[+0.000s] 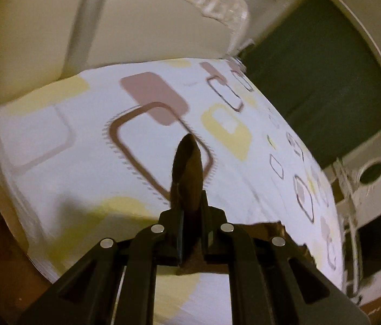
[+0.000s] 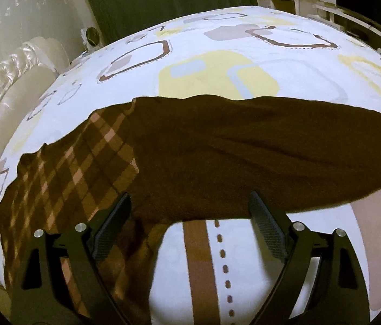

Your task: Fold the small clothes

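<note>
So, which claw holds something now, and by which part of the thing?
The left claw is shut on a bunched edge of the brown garment. The right claw is open and holds nothing.

A: Can you read any writing, label, brand or number in either wrist view?

B: No, none. The bedsheet [image 2: 217,81] carries only a print of rounded squares in yellow, brown and grey, with no letters among them.

A: And the brown garment [image 2: 244,149]?

B: Plain dark cloth with a checked panel at one side. No tag or logo shows on it.

A: Anything on the furniture round the bed?

B: The cream headboard [image 1: 150,27] is bare, and the pale furniture at the edges is too blurred and small to show any sign.
</note>
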